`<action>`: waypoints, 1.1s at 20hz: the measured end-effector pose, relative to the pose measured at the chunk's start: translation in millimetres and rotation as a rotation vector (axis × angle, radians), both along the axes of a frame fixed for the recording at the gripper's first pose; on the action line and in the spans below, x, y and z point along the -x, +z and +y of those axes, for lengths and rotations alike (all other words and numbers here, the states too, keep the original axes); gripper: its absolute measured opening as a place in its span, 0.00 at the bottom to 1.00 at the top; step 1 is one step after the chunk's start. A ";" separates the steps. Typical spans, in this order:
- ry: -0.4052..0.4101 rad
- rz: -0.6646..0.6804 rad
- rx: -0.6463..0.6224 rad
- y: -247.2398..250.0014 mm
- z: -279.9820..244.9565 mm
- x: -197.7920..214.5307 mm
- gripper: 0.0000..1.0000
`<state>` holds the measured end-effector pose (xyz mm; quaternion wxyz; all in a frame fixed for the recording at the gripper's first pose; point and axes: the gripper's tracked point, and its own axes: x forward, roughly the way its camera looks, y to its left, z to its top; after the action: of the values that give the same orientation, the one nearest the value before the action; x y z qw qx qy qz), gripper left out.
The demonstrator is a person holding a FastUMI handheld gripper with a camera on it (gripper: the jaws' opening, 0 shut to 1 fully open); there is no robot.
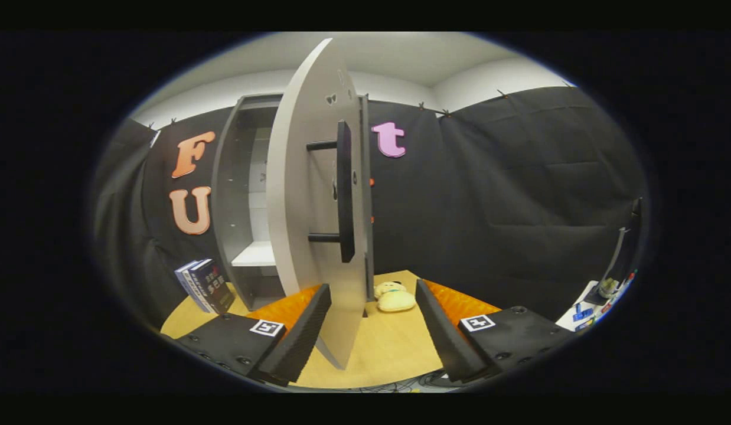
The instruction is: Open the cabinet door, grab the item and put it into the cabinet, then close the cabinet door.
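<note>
One cabinet, one plush toy, seemingly two books, one gripper, fingers apart.

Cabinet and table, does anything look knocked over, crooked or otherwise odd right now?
Nothing looks damaged or spilled. The cabinet door stands open, edge-on between the open gripper jaws. The plush toy lies on the table beyond them, and two books lean tilted beside the cabinet.

You see a matt, smooth-painted cabinet door with a matt bar handle. The plush toy looks soft; the table looks like smooth wood.
</note>
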<state>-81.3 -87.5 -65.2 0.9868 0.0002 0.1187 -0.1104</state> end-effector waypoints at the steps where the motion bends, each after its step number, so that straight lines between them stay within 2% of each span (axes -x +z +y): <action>1: 0.016 0.001 -0.007 -2.0 9.8 -4.7 0.93; 6: 0.110 0.021 -0.013 -16.1 59.3 -37.0 0.93; 12: 0.243 0.064 -0.006 -53.0 131.9 -116.9 0.94; 16: 0.267 0.072 0.005 -64.9 157.4 -160.6 0.92; 22: 0.245 0.083 -0.013 -71.8 168.4 -188.6 0.92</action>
<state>107.3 80.9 -137.0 0.9870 -0.0125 0.1595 0.0119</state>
